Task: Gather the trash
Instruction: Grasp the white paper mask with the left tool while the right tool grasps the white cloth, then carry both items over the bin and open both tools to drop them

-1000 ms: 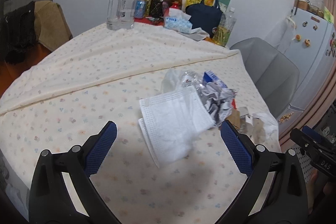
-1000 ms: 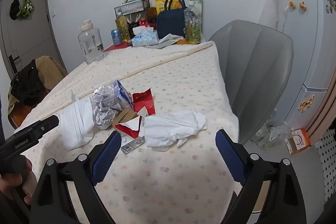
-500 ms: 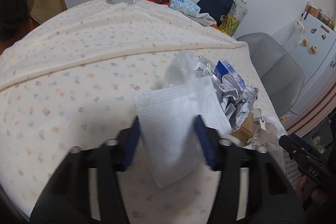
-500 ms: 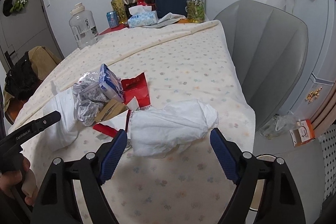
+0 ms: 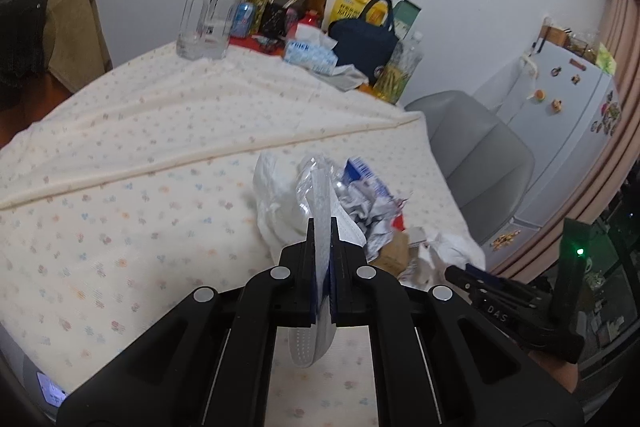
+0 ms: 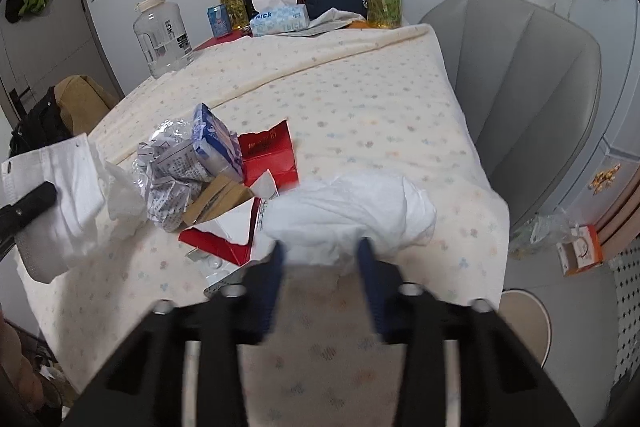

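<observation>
We see the left hand-held gripper (image 5: 323, 227) pressed together on a white face mask (image 5: 322, 195), the mask pinched edge-on and lifted clear of the worktop (image 5: 120, 195). The right hand-held gripper (image 6: 322, 251) has just been closing; its jaws now bracket a crumpled white tissue wad (image 6: 352, 215) near the worktop's right edge, pads at its sides. Between them lies crumpled printed paper (image 6: 168, 179), a blue carton (image 6: 214, 143) and red packaging (image 6: 268, 155).
</observation>
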### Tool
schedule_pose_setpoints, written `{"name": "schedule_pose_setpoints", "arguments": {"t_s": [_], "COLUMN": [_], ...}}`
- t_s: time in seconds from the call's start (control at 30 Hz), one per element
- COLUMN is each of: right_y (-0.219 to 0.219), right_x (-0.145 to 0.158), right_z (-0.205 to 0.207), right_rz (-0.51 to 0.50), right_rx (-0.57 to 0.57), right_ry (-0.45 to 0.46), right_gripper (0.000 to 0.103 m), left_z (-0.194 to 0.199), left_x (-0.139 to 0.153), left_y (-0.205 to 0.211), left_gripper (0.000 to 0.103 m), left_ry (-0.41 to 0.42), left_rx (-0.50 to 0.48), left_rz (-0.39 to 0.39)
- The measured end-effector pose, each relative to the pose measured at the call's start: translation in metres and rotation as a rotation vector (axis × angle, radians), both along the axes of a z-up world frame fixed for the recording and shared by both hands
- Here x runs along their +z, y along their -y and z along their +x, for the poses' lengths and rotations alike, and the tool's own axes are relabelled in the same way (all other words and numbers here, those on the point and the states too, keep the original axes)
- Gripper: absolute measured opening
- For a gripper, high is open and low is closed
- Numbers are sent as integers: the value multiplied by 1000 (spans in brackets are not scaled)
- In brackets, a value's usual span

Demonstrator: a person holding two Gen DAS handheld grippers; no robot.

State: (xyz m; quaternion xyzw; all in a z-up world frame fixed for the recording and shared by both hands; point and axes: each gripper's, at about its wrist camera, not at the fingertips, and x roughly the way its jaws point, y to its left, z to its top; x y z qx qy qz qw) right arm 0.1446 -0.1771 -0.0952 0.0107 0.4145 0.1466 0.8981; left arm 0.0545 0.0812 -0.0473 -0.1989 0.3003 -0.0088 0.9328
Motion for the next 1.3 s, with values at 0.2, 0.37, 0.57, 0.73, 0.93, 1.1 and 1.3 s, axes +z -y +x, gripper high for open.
{"name": "schedule_pose_setpoints", "arguments": {"t_s": [0.2,0.37,0.57,0.73,0.93,1.1,1.3], "right_y": [10,25,47,70,107,144,190], "right_x": [23,45,66,75,72,64,50], "right_z": [-20,-35,-48,-57,-60,-63,-65], "right_rz": [47,87,124,131,131,125,129], "right_rx": [12,2,-21,-60,-132,-215,-313], "right_ry": [63,119,164,187,186,179,160], "right_gripper": [8,7,7,7,7,7,7], "left_z": [-9,-10,-4,8,28,45,66], "left_x": [16,25,37,44,45,45,40], "left_y": [5,16,40,69,110,152,204], "left_gripper": [5,5,5,5,5,5,5], "left_ry": [42,63,86,89,79,76,59], "left_rx": [-8,-30,-68,-117,-180,-252,-339], "left_rz": [9,28,52,70,77,83,92]}}
